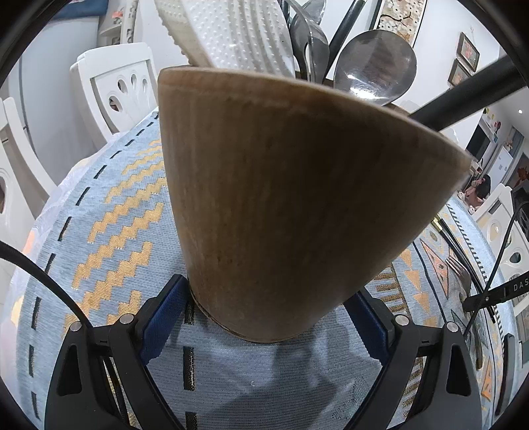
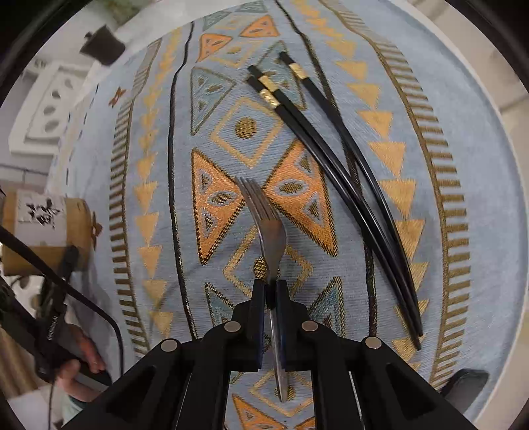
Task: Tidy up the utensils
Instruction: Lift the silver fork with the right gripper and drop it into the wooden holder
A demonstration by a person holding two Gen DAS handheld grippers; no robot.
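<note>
We have the fork (image 2: 269, 231) pinched at its neck in the right tool (image 2: 270, 289), whose pads are closed narrow on the metal; the tines point away from us over the patterned cloth of the desk (image 2: 158, 99), and the handle runs back under the tool toward the near edge. From the right wrist view we cannot tell whether the fork is touching the cloth or just clear of it. Just to its right lie three black chopsticks (image 2: 330, 145) with gold bands, fanned slightly and waiting their turn.

At the left, the wooden holder (image 1: 291, 205) stands upright with the left tool (image 1: 264, 317) bracketing its base; the blue pads sit right at the wall on either side, but we cannot tell whether they press on it. Already inside are a large metal spoon (image 1: 375, 63), a white studded utensil (image 1: 231, 29), a dark spoon (image 1: 309, 41) and a black handle (image 1: 463, 96) leaning out to the right.

To do this step well, we judge that we should raise the fork straight up, keep the grip firm so it does not swivel, carry it left over the rim, and lower it handle first into a free gap between the spoons while the left tool steadies the holder against tipping.
</note>
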